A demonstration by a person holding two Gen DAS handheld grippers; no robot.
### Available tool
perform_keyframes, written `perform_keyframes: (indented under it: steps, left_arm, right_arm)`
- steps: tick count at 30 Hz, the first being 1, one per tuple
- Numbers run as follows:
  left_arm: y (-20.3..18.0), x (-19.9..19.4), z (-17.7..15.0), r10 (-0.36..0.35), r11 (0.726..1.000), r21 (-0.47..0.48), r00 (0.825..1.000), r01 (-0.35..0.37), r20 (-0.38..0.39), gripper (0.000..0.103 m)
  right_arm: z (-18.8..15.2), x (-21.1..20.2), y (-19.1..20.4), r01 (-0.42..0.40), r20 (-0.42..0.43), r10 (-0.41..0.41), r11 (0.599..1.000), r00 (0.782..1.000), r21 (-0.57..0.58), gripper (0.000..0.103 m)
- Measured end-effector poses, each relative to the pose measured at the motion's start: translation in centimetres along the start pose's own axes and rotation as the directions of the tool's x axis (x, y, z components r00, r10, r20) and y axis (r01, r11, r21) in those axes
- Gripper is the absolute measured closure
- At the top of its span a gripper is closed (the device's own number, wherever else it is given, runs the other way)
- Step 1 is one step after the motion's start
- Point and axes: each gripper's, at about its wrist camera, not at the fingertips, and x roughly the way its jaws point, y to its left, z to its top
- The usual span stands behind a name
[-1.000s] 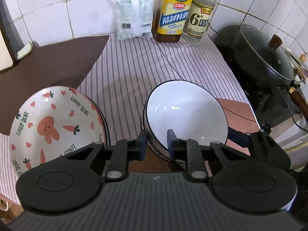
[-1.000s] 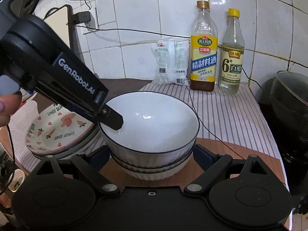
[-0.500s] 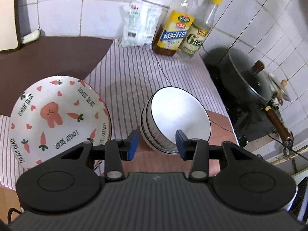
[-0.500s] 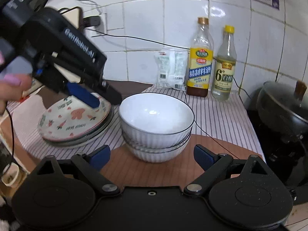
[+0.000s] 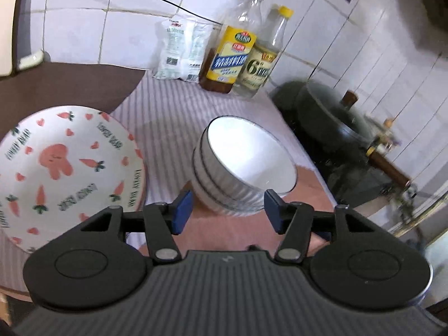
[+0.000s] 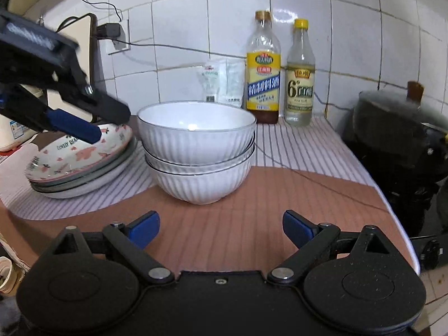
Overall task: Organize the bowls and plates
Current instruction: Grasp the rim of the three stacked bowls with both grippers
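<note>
Where the striped cloth (image 6: 294, 151) meets a brown mat (image 6: 238, 224) on the counter, a stack of white ribbed ceramic bowls w/ dark rims (image 6: 197, 151) sits centre; count 3, nested, upright. Just beside it on the left, apart from it: stack of shallow plates (image 6: 81, 162), top one cream w/ pink rabbit, carrots, hearts and "LOVELY BEAR" lettering (image 5: 67, 165); approx. 3 rims visible in the right wrist view, exact count hard to tell.

Left gripper (image 5: 226, 210): blue-padded jaws spread wide, holding nothing, hovering above counter w/ bowl stack just ahead between the tips. In the right wrist view its fingers (image 6: 75, 127) overlap the far edge of the plate stack, hiding part of top plate; contact or not, cannot tell.

Right gripper (image 6: 221, 228): jaws spread, nothing between, low over brown mat, short of the bowls.

Rear, against white tiled wall (image 6: 182, 42):
- 2 clear bottles side by side: one w/ yellow label, dark liquid at base, gold cap (image 6: 263, 67); one w/ pale label marked "6°", yellow cap (image 6: 299, 72).
- 1 white plastic packet (image 6: 221, 84), leaning on wall, left of bottles.
- 1 black cable (image 6: 168, 47) running along the tiles from a plug (image 6: 110, 30).

Right side: 1 dark lidded pot w/ brown knob (image 6: 397, 120) on stove, blurred, partly cut off at frame edge. Dark brown mat (image 5: 64, 86) behind plates, partly covered.
</note>
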Motion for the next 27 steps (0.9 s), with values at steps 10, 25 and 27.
perform_keyframes:
  steps: [10,25,27]
  left_arm:
    - [2.1,4.8,2.8,-0.053,0.981,-0.193,0.984,0.02,-0.167,0.04]
    - [2.9,9.4,4.5,0.011,0.984,-0.168,0.969,-0.054,-0.245,0.051]
    - [2.9,9.6,4.4,0.024,0.985,-0.162,0.969,-0.065,-0.247,0.057]
  right_arm:
    - [0.6,4.6,0.1,-0.024,-0.029,0.023,0.999,0.999,-0.048,0.005]
    - [2.3,7.3,0.5,-0.092,0.003,0.093,0.992,0.996,-0.082,0.005]
    - [2.5,7.4,0.6,-0.096,0.002,0.097,0.992,0.995,-0.08,0.004]
